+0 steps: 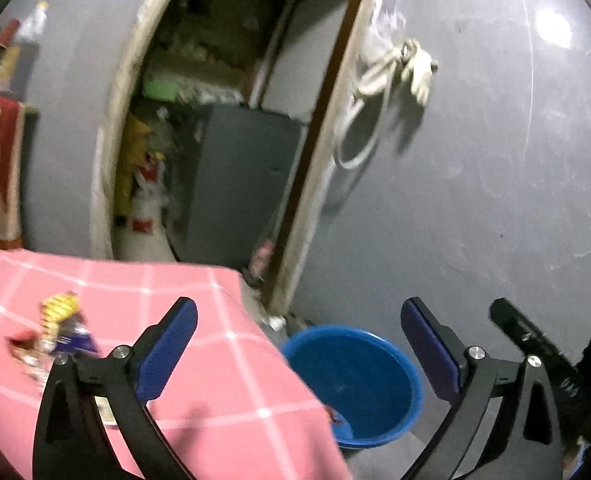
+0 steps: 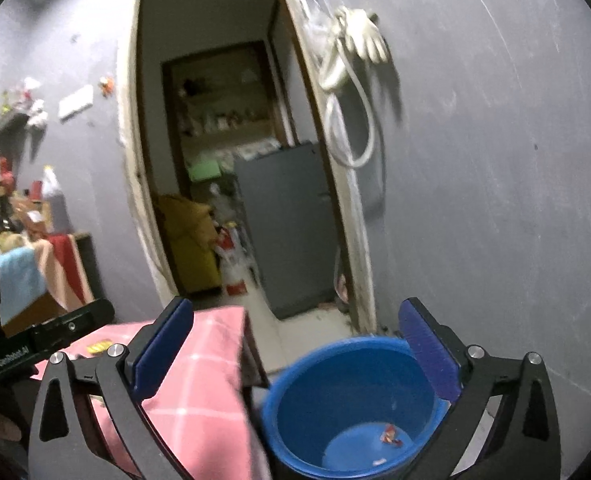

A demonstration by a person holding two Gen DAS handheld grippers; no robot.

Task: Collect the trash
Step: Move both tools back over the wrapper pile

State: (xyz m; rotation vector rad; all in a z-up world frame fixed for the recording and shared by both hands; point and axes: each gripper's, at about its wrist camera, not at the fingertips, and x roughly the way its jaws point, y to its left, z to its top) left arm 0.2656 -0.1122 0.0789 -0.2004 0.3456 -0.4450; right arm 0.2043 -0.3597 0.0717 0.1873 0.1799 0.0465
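Both grippers, left (image 1: 299, 344) and right (image 2: 295, 344): fingers spread wide, empty. Blue bucket (image 2: 351, 408) holds scraps; drop apparently done. Next: fetch the snack wrappers (image 1: 55, 336) on the pink-clothed table (image 1: 215, 360).

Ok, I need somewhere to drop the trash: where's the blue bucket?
The blue bucket stands on the floor, low in both wrist views, right of the pink-clothed table, below the doorway.

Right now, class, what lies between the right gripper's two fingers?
Nothing is held; the right gripper stands open above the blue bucket, right wrist view.
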